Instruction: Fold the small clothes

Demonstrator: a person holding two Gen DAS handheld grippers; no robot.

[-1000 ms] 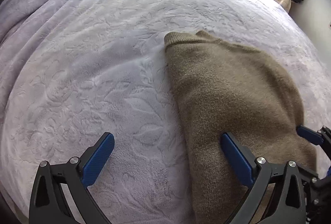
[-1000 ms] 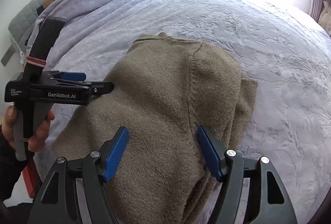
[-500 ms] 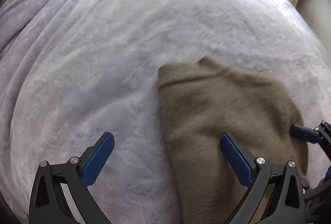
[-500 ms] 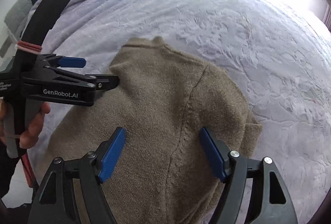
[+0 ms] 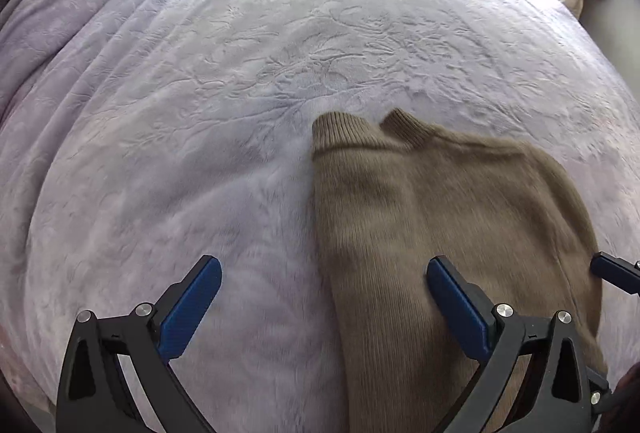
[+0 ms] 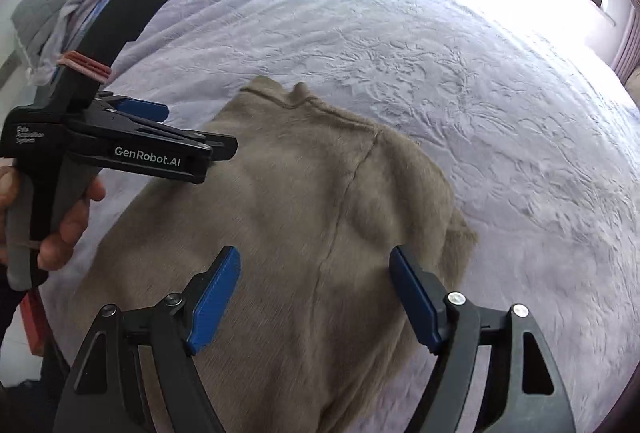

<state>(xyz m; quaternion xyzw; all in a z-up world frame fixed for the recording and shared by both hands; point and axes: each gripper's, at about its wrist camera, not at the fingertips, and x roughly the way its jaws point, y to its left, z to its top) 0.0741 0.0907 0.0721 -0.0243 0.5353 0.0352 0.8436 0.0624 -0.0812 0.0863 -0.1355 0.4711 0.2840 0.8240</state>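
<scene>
Tan sweater [image 5: 448,233] under both wide claws; only the right wrist view shows its folded sleeve [image 6: 452,245].

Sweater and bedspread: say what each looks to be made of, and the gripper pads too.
Sweater: a soft, matte knit, probably wool or a blend; ribbing shows at the collar and a slightly fuzzy nap on the body.
Bedspread: plush lilac fleece or velvet-like fabric, embossed with leafy patterns.
Gripper pads: blue, matte, finely textured, likely rubber or plastic, on black frames.
</scene>
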